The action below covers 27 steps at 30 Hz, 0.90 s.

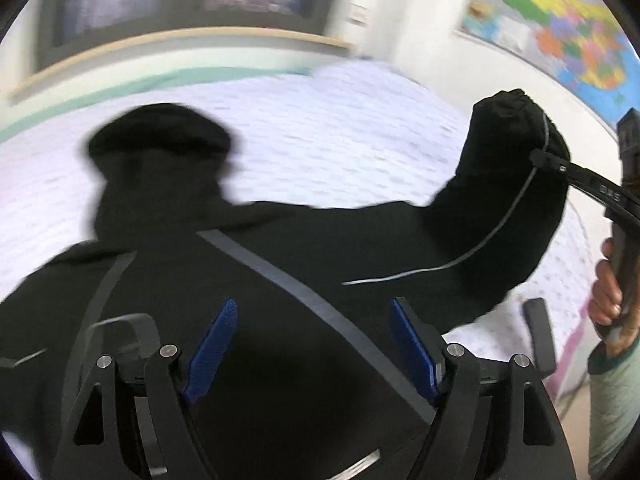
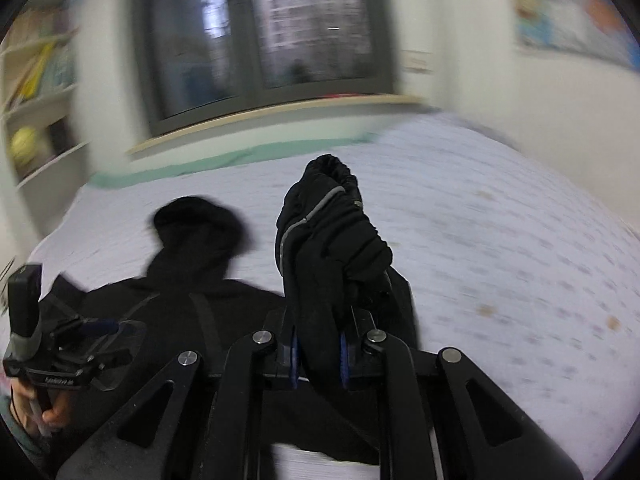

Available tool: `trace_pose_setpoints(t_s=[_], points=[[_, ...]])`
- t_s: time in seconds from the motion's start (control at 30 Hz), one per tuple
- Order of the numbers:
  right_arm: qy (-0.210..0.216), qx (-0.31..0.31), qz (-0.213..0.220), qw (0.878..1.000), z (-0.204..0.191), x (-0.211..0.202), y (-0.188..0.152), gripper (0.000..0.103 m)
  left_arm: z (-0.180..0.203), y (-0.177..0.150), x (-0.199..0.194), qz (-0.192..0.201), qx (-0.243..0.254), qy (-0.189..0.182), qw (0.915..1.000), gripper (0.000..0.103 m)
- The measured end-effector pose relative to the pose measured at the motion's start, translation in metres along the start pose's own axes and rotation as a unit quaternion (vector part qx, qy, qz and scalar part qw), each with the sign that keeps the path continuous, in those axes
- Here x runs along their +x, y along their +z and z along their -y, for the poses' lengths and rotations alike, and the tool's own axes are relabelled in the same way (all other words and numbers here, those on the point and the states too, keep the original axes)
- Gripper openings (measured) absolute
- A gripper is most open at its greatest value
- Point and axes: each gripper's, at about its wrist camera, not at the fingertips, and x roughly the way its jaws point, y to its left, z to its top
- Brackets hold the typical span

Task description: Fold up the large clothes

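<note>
Across the middle of the bed with the pale dotted cover [image 1: 320, 140] lies a large black hooded jacket with grey reflective strips [image 1: 248, 264], its hood [image 2: 200, 220] pointing toward the window-side edge. The right gripper [image 2: 320, 354] has its blue pads closed tight on the bunched elastic cuff of the jacket's right sleeve [image 2: 332, 236] and holds it raised above the cover. The left gripper [image 1: 312, 344] hovers over the jacket's body, its blue-padded fingers [image 1: 212, 352] spread wide and holding nothing. By my judgement the sleeve is being carried across the body for a fold. The cuff is thick, slippery cloth gathered in a narrow pinch, so it could slide free mid-swing; with the body unpinned, pulling the sleeve may also drag the whole jacket askew.
</note>
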Motion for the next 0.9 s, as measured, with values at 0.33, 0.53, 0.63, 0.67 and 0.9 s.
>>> trace_pose_setpoints(t_s=[0.33, 0.53, 0.63, 0.67, 0.9], points=[[0.082, -0.083, -0.080, 0.990, -0.224, 0.094, -0.021, 0.016, -0.154, -0.068, -0.076, 0.002, -0.078, 0.080, 0.9938, 0.079], [0.105, -0.114, -0.157, 0.975, -0.313, 0.175, -0.074, 0.017, -0.205, -0.104, -0.089, -0.001, -0.092, 0.074, 0.9930, 0.079], [0.103, -0.118, -0.191, 0.969, -0.343, 0.213, -0.105, 0.017, -0.225, -0.116, -0.084, -0.011, -0.105, 0.062, 0.9925, 0.079], [0.104, -0.119, -0.198, 0.967, -0.348, 0.220, -0.113, 0.018, -0.228, -0.116, -0.081, -0.013, -0.107, 0.059, 0.9924, 0.079], [0.150, -0.143, -0.191, 0.960, -0.349, 0.201, -0.116, 0.049, -0.253, -0.120, -0.077, -0.028, -0.146, 0.008, 0.9888, 0.079]])
